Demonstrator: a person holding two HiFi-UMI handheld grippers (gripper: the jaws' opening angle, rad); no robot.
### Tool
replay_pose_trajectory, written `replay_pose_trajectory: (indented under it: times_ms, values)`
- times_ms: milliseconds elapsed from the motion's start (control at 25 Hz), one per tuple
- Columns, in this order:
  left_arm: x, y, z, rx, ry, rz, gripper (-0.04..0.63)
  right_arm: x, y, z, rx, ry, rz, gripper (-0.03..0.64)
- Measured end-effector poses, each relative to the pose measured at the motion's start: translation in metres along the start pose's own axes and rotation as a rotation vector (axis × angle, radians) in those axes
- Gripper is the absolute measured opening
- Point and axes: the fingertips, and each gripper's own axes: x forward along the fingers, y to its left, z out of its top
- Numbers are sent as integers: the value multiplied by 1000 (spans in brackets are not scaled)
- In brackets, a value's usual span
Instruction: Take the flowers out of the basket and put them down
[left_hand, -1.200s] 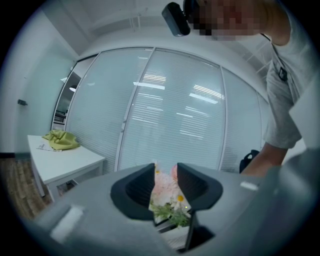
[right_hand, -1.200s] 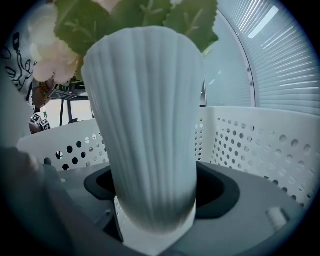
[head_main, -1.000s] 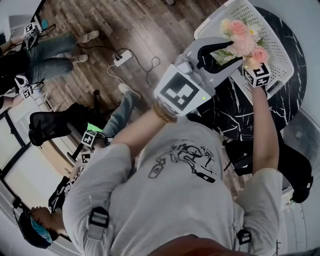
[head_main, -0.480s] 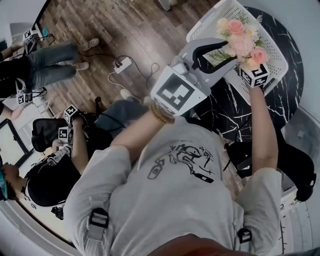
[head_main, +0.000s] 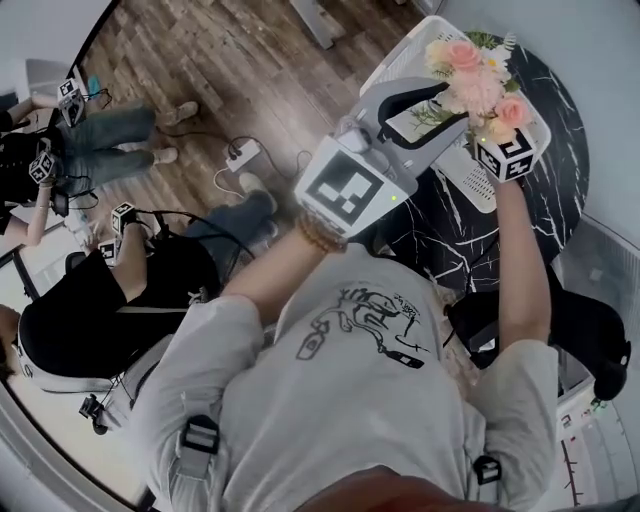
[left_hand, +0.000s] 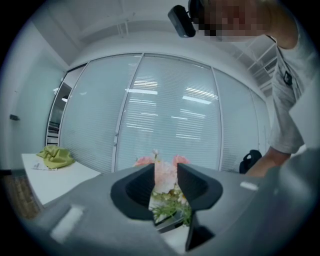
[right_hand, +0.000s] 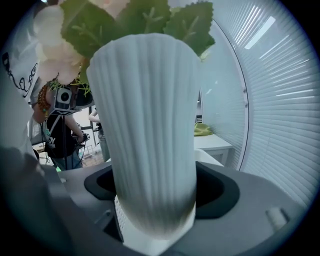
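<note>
head: flowers up above white basket, over black table
left gripper view: left gripper jaws narrowly apart, nothing pinched; flowers seen through gap
right gripper view: right gripper clamped wide on ribbed white vase, flowers in its top

All three views share the flowers: the head view looks steeply down from high above them, the left gripper view faces them from near, the right gripper view sits very close, just below them.
</note>
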Motion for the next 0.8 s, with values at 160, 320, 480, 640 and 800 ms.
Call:
replay_pose_trajectory:
  times_ms: [160,320,480,640,800]
  values:
    - [-3,-5,20,12,-11,3,143,-12,4,17,9,4,-5,437]
    - [-11,-11,42,7,-42,15,143,-22,14,33,6,3,-6,437]
    - [-20,-15,62,23,-56,21,143,-29,24,53,1,-5,-6,437]
    - [-31,-16,85,38,-73,29,143,-34,34,77,-11,-15,-6,437]
    - [-40,-23,106,52,-87,31,143,-44,44,98,-22,-21,-5,437]
